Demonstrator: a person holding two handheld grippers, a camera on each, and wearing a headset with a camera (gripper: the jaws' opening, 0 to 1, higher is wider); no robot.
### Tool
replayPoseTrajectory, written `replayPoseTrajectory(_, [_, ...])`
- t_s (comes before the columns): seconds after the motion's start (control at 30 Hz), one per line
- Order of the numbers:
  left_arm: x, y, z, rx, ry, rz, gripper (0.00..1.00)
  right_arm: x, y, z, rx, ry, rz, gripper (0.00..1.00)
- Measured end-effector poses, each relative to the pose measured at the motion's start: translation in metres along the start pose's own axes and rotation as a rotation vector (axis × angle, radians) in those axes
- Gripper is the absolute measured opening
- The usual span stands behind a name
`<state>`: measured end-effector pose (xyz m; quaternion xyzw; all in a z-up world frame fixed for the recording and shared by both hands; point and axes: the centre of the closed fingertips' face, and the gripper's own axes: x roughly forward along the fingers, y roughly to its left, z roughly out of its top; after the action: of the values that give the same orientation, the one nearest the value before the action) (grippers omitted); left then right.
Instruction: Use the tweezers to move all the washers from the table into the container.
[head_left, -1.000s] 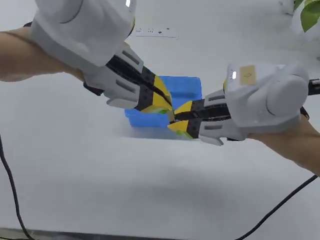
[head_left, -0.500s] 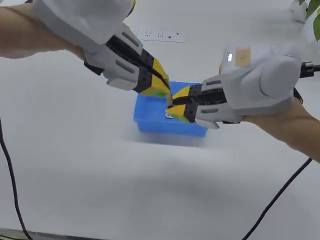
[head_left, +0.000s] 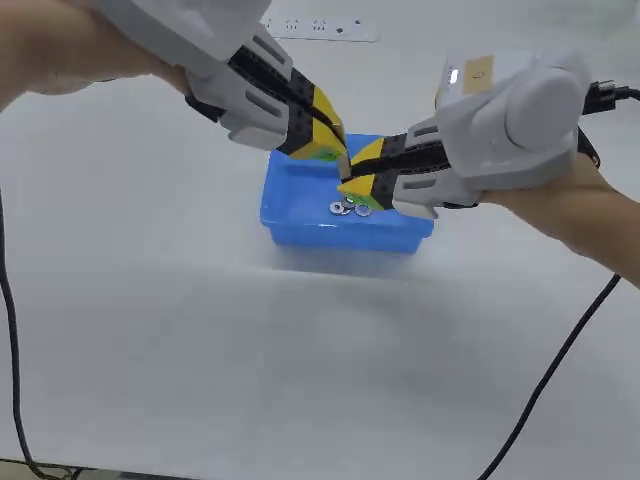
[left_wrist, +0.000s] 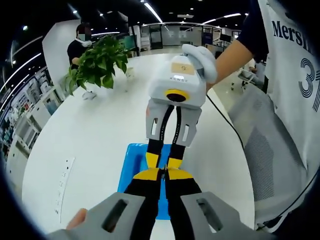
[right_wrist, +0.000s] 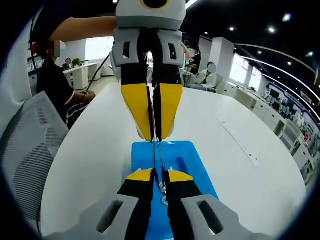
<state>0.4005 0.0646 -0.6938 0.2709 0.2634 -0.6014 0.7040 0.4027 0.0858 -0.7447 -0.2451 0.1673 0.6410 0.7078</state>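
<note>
White power strip (head_left: 320, 27) lies near far edge of surface (head_left: 200, 350). Black cable (head_left: 556, 366) trails over near right corner. Leafy potted plant (left_wrist: 97, 62) stands on surface. Grey mesh chair (right_wrist: 24, 150) beside edge.

Washers (head_left: 350, 208) in blue container (head_left: 340, 236); tweezers (right_wrist: 158, 159) seemingly above.

Left gripper (head_left: 334, 152) and right gripper (head_left: 354, 180) — a second ago low at the near wall of the container (head_left: 330, 236) — now meet higher above it; washers (head_left: 350, 208) lie uncovered below the tweezers (right_wrist: 156, 160).

The right gripper's (right_wrist: 159, 174) jaws hid the tweezers' (right_wrist: 156, 150) near end; washers (head_left: 350, 208) beneath were too small to count.
</note>
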Motion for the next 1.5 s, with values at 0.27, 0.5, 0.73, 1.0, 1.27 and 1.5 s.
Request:
replayPoseTrajectory(0.27, [0.014, 0.005, -0.016, -0.026, 0.031, -0.023, 0.07, 0.017, -0.007, -0.023, -0.006, 0.021, 0.025, 0.1])
replayPoseTrajectory(0.5, [0.022, 0.006, -0.021, -0.036, 0.043, -0.022, 0.07, 0.018, -0.01, -0.033, -0.001, 0.026, 0.023, 0.1])
replayPoseTrajectory(0.73, [0.023, 0.003, -0.022, -0.022, 0.058, -0.012, 0.07, 0.014, -0.007, -0.033, -0.011, 0.031, 0.015, 0.1])
replayPoseTrajectory(1.0, [0.015, 0.001, -0.011, 0.003, 0.044, 0.004, 0.07, 0.007, -0.005, -0.019, -0.011, 0.012, 0.006, 0.11])
replayPoseTrajectory(1.27, [0.002, -0.004, 0.0, 0.03, 0.044, 0.024, 0.07, -0.002, 0.0, -0.003, -0.031, -0.004, -0.009, 0.1])
replayPoseTrajectory(1.5, [-0.013, -0.012, 0.01, 0.041, 0.024, 0.05, 0.07, -0.016, 0.005, 0.011, -0.053, -0.012, -0.033, 0.1])
